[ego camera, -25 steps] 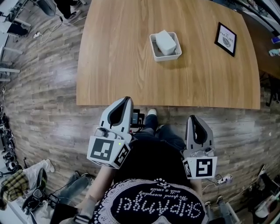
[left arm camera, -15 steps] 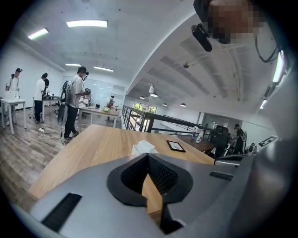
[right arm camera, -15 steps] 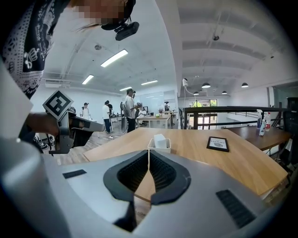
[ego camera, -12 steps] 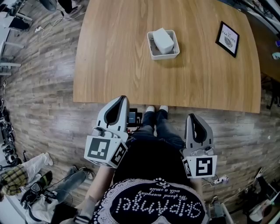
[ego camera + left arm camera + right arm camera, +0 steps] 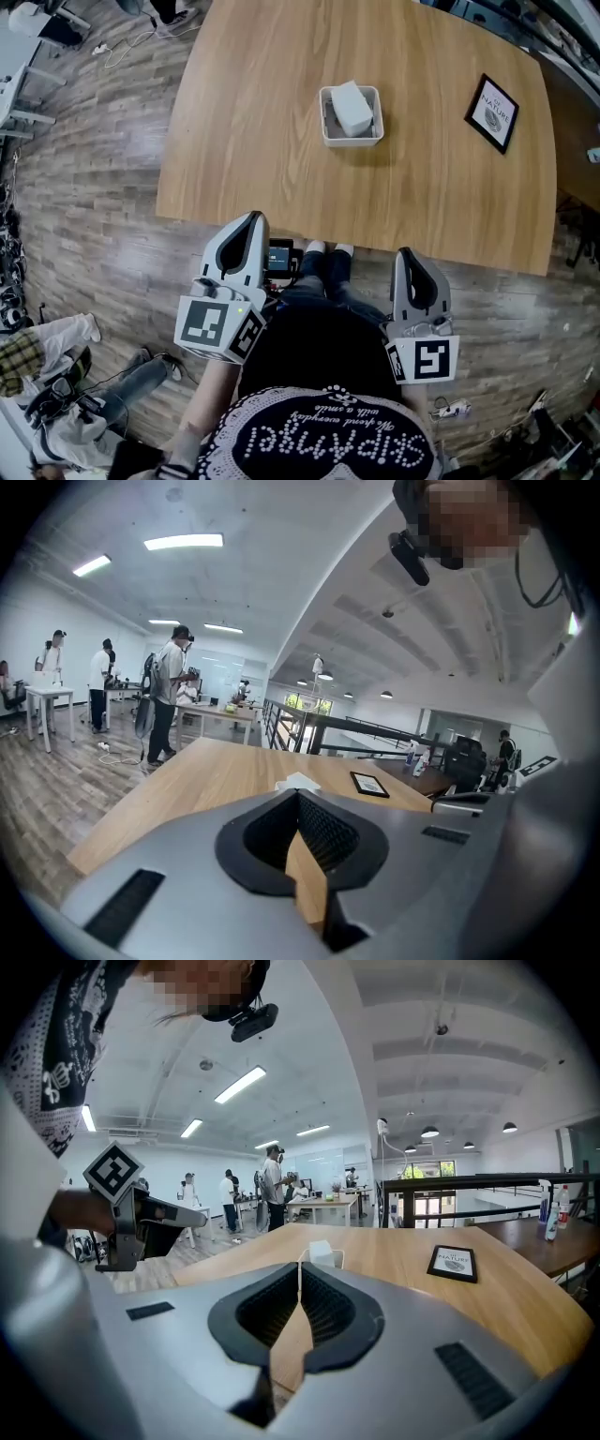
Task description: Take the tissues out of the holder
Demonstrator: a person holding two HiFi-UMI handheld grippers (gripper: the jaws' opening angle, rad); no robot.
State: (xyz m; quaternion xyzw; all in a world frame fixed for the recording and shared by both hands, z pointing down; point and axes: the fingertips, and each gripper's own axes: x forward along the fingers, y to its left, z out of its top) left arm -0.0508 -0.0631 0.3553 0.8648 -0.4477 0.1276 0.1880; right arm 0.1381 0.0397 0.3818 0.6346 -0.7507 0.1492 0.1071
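Note:
A white tissue pack (image 5: 352,106) stands upright in a white holder (image 5: 327,122) near the middle of the wooden table (image 5: 262,112). Both grippers hang short of the table's near edge, over the floor and far from the holder. The jaws of my left gripper (image 5: 253,217) are shut with nothing between them, and it points at the table. My right gripper (image 5: 408,251) is shut and empty too. Over the closed jaws, the tissue pack (image 5: 297,782) shows in the left gripper view, and the holder (image 5: 322,1254) lies straight ahead in the right gripper view.
A black-framed picture (image 5: 494,112) lies on the table to the right of the holder. Wood-plank floor (image 5: 103,206) surrounds the table, with clothes and bags (image 5: 47,375) at the lower left. Several people stand at desks (image 5: 173,705) far behind.
The head view has swung, so the table now sits askew. Both grippers have shifted slightly beside the near edge and stay shut. The tissues and holder have not moved.

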